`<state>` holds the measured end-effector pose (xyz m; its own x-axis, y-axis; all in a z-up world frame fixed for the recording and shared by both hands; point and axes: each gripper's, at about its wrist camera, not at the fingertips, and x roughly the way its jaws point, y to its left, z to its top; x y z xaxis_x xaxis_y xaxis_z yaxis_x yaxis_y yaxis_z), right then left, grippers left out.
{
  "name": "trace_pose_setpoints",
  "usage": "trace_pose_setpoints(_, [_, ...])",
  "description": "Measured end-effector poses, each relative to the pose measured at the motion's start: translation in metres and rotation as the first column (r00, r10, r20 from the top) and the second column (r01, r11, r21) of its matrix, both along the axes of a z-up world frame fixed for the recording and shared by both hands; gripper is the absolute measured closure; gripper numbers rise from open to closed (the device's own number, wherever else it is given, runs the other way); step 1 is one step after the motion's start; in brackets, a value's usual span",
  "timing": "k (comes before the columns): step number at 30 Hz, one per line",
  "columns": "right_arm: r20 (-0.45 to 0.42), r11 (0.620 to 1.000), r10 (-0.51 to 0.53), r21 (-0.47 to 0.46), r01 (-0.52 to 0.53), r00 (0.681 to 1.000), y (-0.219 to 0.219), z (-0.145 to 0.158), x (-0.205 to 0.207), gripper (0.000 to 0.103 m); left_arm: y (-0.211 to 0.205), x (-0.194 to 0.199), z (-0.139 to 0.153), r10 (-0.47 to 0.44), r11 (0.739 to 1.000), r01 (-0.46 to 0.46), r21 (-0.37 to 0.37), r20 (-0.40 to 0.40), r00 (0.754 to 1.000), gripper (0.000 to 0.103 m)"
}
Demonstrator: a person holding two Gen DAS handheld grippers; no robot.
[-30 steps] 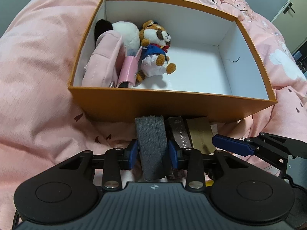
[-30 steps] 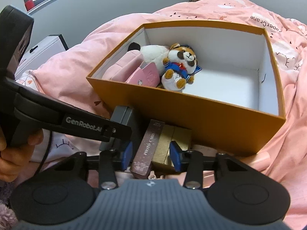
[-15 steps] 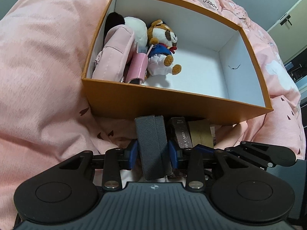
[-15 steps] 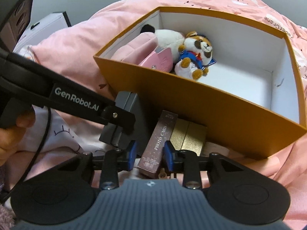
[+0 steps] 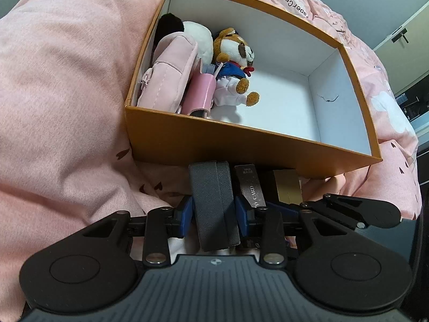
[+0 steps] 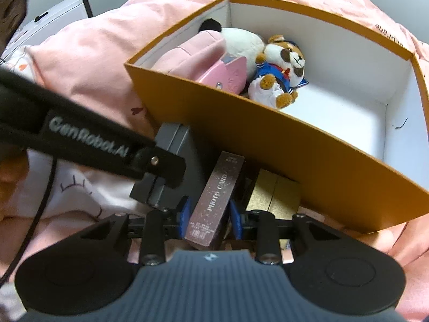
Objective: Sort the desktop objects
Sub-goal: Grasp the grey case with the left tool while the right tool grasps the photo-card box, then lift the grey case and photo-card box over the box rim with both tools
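My left gripper [image 5: 213, 212] is shut on a dark grey textured case [image 5: 214, 201] that stands on edge just in front of the orange box [image 5: 254, 145]. Beside it, my right gripper [image 6: 209, 216] is shut on a dark box printed PHOTO CARD [image 6: 218, 193]. A gold box [image 6: 273, 193] leans against that box's right side. The orange box [image 6: 295, 147] holds a pink pouch [image 5: 169, 77], a panda plush [image 5: 198, 35], a brown plush in a blue outfit [image 5: 233, 59] and a small pink case [image 5: 201, 94]. Its right half shows bare white floor.
Everything rests on a rumpled pink quilt [image 5: 67, 94]. In the right wrist view the left gripper's arm [image 6: 88, 139] crosses from the left, with a hand [image 6: 10, 171] behind it. A white cabinet [image 6: 53, 13] stands far left, and a door [image 5: 402, 35] far right.
The right gripper's jaws have closed from around the photo card box and gold box onto the photo card box alone. Both grippers have edged nearer the orange box. The left grip is unchanged.
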<state>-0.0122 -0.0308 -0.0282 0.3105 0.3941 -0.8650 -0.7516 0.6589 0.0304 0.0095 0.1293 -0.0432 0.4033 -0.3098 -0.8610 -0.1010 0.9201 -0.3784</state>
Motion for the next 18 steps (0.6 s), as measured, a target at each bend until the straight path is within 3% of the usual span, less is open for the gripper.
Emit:
trace_pose_setpoints(11, [0.022, 0.998, -0.002, -0.067, 0.003, 1.0, 0.018, -0.01, 0.005, 0.068, 0.0, 0.002, -0.007, 0.023, 0.999, -0.023, 0.038, -0.005, 1.0, 0.063])
trace_pose_setpoints(18, [0.01, 0.999, -0.035, -0.023, 0.035, 0.999, 0.007, -0.004, 0.006, 0.075, -0.001, 0.0, 0.003, 0.029, 0.999, -0.029, 0.034, 0.021, 0.999, 0.064])
